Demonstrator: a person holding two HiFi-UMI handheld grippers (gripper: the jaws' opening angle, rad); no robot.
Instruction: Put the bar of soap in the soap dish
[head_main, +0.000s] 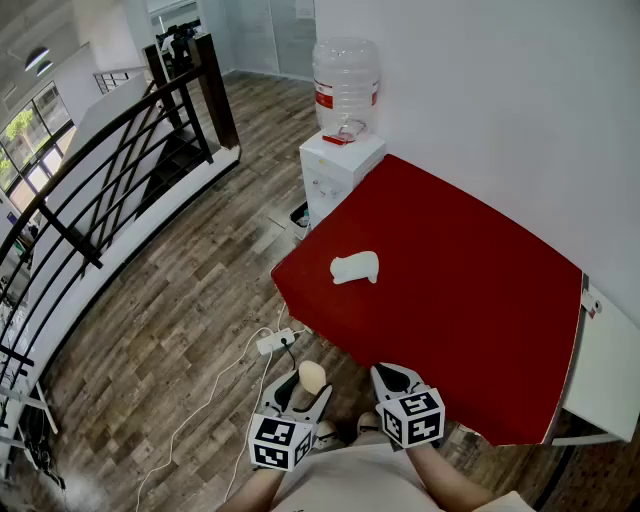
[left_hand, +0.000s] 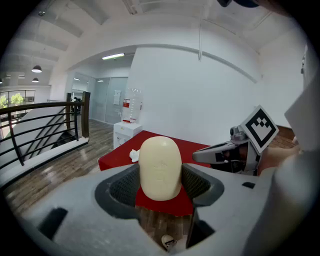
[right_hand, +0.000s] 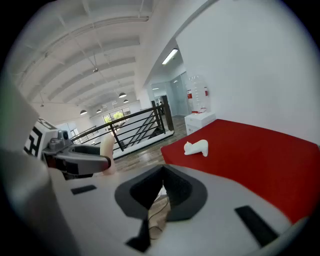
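Gripped bar of soap (left_hand: 160, 167) upright in left gripper (head_main: 312, 390), jaws wide and pressed on its sides. Showed right gripper (right_hand: 161, 185) closed, empty. Had not reached white soap dish (head_main: 356, 267) on red table (head_main: 450, 300), at one o'clock, well apart. Remained: carrying over, setting in.

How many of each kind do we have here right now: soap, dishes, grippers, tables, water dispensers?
Soap bar: 1
Soap dish: 1
Grippers: 2, left gripper and right gripper
Table: 1
Water dispenser: 1
Total: 6
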